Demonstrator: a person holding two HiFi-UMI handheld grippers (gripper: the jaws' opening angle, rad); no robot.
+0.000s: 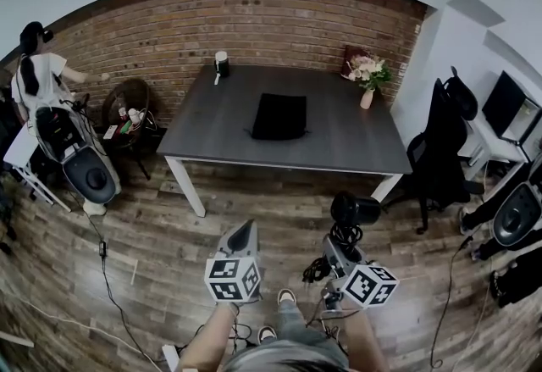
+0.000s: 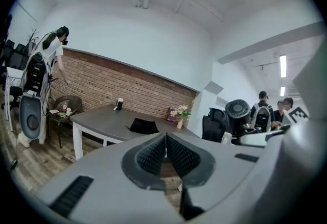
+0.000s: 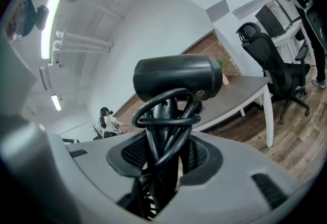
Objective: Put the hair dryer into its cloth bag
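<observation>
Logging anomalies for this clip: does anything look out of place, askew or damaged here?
Nothing spilled or damaged. Only oddity: the hair dryer in the right gripper has its cord looped loosely round the handle, between the fingers too. The cloth bag lies flat on the table.

Hair dryer (image 3: 176,77) black, cord (image 3: 168,118) black. Cloth bag (image 1: 279,116) black. Worktop (image 1: 339,141) dark grey, white legs (image 1: 186,186). Brick wall (image 1: 254,23) red-brown. Floor (image 1: 152,264) brown planks. Left tool (image 2: 165,149), right tool (image 3: 163,164) grey; cubes (image 1: 231,279) black-white squares.
</observation>
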